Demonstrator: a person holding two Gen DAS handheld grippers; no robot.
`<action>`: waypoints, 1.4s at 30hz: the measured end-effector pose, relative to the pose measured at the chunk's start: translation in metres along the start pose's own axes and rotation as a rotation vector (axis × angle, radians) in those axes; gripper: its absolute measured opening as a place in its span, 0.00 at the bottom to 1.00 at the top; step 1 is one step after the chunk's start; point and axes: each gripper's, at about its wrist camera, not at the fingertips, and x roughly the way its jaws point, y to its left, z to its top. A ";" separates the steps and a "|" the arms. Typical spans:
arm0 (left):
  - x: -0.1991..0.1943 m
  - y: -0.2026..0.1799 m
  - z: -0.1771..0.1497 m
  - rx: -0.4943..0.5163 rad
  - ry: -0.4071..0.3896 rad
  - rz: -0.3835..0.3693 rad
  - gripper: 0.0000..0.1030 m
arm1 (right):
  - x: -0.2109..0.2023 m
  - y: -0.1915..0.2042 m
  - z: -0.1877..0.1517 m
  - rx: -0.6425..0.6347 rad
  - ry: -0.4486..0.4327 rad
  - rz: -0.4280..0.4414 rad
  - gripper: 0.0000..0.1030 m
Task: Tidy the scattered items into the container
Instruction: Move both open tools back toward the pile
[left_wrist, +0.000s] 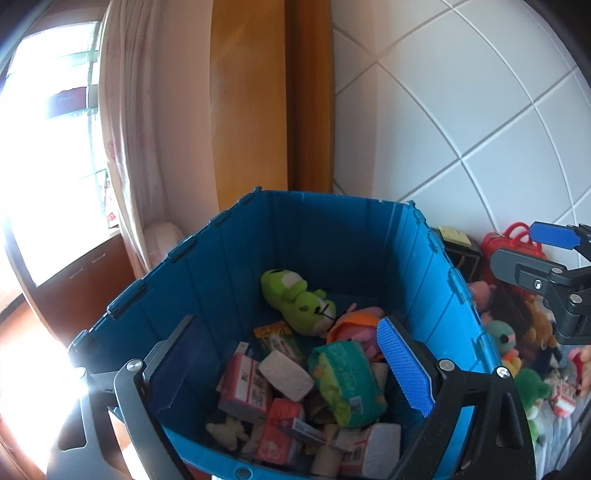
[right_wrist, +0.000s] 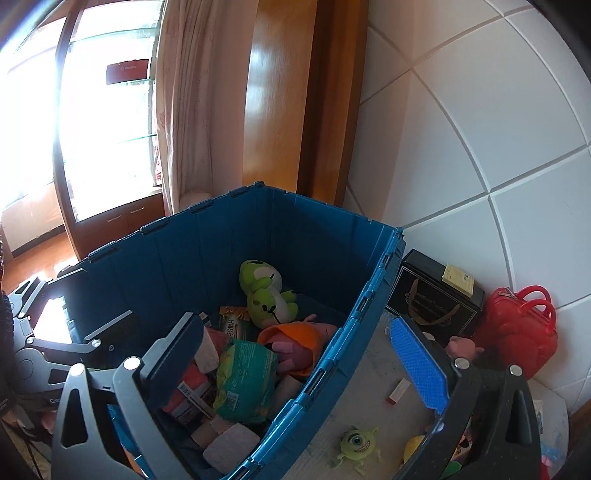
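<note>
A deep blue crate (left_wrist: 332, 197) holds a green frog plush (left_wrist: 295, 302), an orange and pink plush (left_wrist: 354, 325), a green packet (left_wrist: 343, 380), white tissue packs and several small boxes. My left gripper (left_wrist: 291, 369) hangs open over the crate's inside, with nothing between its fingers. My right gripper (right_wrist: 299, 362) is open too and straddles the crate's right wall (right_wrist: 332, 354): one finger is over the contents, the blue-padded finger (right_wrist: 421, 365) outside. On the surface beside the crate lie a green one-eyed toy (right_wrist: 356, 443), a small red and white box (right_wrist: 399, 391) and a pink plush (right_wrist: 461, 347).
A black gift box (right_wrist: 436, 295) and a red bag (right_wrist: 521, 332) stand against the white tiled wall right of the crate. More plush toys (left_wrist: 524, 350) are heaped there. A wooden panel, a curtain and a bright window are behind the crate.
</note>
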 end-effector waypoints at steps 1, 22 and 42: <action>0.000 -0.002 0.000 0.002 0.001 -0.001 0.94 | -0.002 -0.002 -0.001 0.002 -0.001 -0.003 1.00; -0.043 -0.114 0.003 0.076 -0.111 -0.174 0.97 | -0.076 -0.094 -0.077 0.121 -0.024 -0.167 1.00; -0.078 -0.301 -0.053 0.250 0.023 -0.335 0.98 | -0.174 -0.238 -0.215 0.264 0.111 -0.298 1.00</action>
